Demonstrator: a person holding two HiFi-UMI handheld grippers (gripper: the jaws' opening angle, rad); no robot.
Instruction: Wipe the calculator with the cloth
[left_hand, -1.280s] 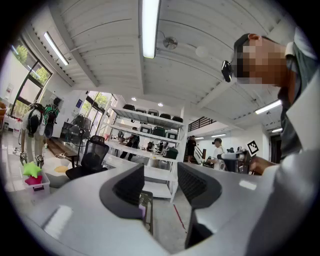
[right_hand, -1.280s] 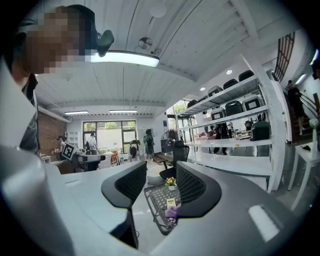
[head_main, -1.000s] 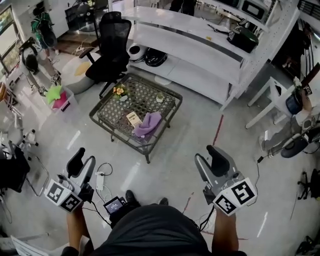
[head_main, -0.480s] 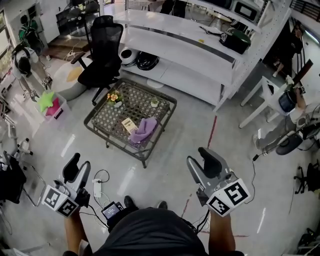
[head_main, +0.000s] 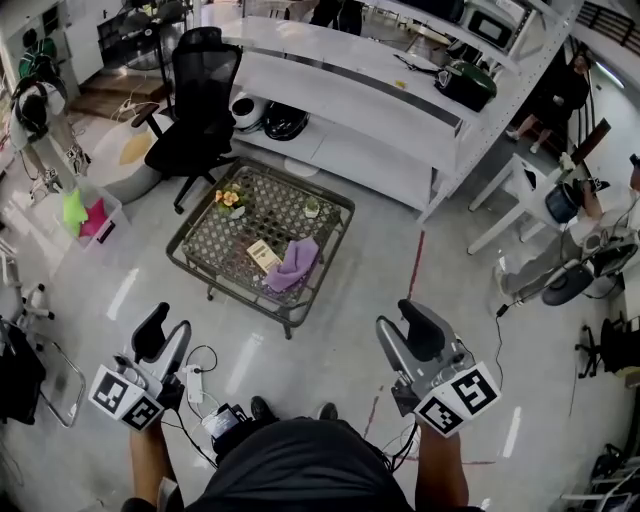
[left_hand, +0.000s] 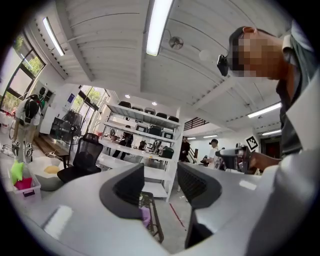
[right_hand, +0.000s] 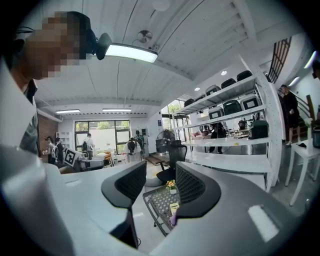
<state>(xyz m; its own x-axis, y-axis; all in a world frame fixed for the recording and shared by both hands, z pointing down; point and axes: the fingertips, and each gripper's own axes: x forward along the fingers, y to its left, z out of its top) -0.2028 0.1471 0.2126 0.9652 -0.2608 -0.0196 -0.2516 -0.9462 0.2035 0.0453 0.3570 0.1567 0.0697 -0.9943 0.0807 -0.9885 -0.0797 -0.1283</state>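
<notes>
A tan calculator (head_main: 264, 256) lies on the low wicker-and-glass table (head_main: 215, 250), with a purple cloth (head_main: 294, 264) crumpled just to its right. Both are well ahead of me across bare floor. My left gripper (head_main: 165, 326) is held level at the lower left, open and empty. My right gripper (head_main: 408, 326) is level at the lower right, also open and empty. In the right gripper view the calculator (right_hand: 174, 206) and the cloth (right_hand: 172, 219) show between the jaws of the right gripper (right_hand: 161, 185), far off. In the left gripper view the left gripper (left_hand: 160, 182) frames a sliver of the cloth (left_hand: 145, 217).
A small flower pot (head_main: 229, 198) and a little cup (head_main: 312, 208) stand at the table's far side. A black office chair (head_main: 200, 110) and long white shelving (head_main: 350, 110) are behind it. A white side table (head_main: 505, 195) is at right. A power strip (head_main: 195, 380) lies by my feet.
Both grippers have travelled forward with the person, and the table and shelving have shifted slightly in the head view. The jaws stand as they did, empty.
</notes>
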